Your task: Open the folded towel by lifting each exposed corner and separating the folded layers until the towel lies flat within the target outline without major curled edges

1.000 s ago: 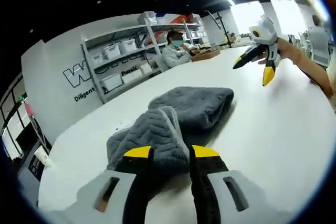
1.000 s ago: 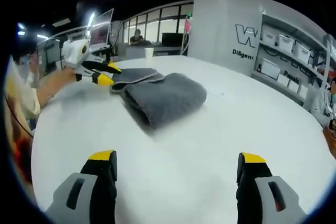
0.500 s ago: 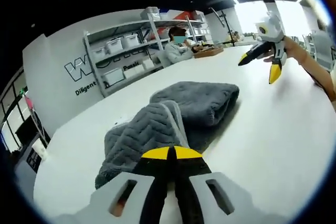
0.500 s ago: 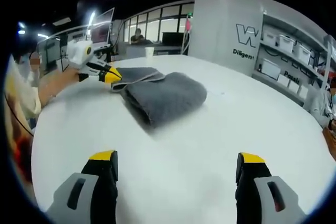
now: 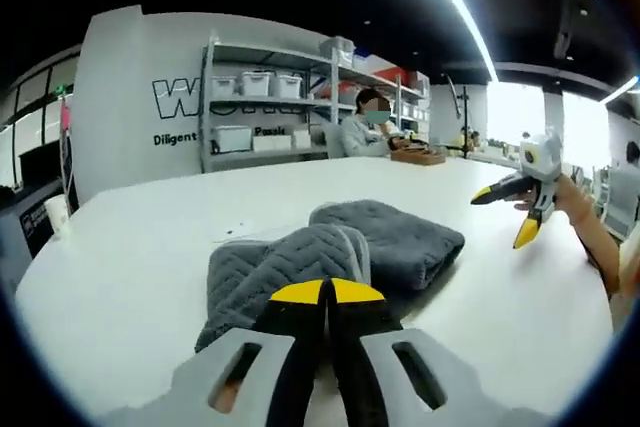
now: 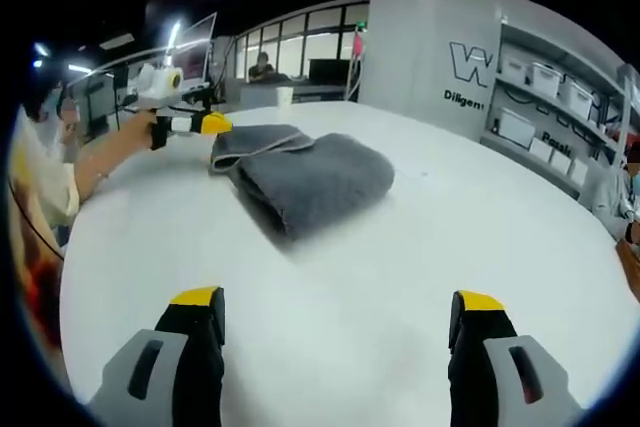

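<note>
The left gripper view sits low and very near the towel (image 5: 340,252), facing the shelves (image 5: 265,97). The right gripper view looks from farther back across the table (image 6: 480,237) — both views share the towel, the table and the opposite gripper.

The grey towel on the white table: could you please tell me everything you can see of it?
The grey towel is thick, plush fabric with a zigzag quilted texture, still folded into a bulky bundle on the white table. One layer is peeled up toward the left gripper, whose yellow-tipped jaws are closed together at its edge. In the right gripper view that flap lies thin beside the thicker fold. The right gripper is open, apart from the towel.
</note>
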`<state>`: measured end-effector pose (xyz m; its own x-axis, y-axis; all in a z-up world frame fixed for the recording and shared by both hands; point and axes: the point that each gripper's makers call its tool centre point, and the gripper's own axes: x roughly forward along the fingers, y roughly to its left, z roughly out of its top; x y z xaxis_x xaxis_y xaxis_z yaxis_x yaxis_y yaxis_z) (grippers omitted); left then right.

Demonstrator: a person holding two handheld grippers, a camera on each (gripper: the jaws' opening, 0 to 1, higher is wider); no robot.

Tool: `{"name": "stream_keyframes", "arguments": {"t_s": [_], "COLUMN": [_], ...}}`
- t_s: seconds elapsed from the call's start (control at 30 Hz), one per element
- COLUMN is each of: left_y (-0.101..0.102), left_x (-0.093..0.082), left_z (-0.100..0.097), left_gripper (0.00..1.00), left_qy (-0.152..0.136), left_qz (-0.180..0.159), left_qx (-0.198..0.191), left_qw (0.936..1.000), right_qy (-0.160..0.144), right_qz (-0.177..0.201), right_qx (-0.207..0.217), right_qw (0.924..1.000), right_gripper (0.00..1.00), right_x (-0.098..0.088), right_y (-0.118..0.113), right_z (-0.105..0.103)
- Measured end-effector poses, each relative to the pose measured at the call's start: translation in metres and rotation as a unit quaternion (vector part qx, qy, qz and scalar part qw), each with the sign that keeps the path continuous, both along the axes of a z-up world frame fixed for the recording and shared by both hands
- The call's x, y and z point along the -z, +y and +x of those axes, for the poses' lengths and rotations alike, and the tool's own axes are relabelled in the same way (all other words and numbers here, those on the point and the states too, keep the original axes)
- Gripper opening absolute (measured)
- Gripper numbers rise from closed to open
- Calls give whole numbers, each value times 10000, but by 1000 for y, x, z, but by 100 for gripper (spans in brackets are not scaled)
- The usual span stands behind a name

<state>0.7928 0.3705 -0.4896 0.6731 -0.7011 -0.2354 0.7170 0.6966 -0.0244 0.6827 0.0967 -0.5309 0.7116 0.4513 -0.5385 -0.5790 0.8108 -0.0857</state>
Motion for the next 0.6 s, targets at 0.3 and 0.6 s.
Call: {"name": "stream_keyframes", "arguments": {"t_s": [0.3, 0.6], "left_y": [27, 30], "left_x": [-21, -11], "left_z": [14, -4], "left_gripper": [0, 1], "left_qy": [-99, -243], "left_qz": [-278, 164], "left_qx": [-415, -197], "left_qw": [9987, 9994], "right_qy": [42, 73], "right_qz": [-28, -47], "right_qx": [6, -1], "right_qw": [10000, 10000], "right_gripper": [92, 92], "right_x": [3, 4], "right_y": [0, 0], "right_z": [0, 0]}}
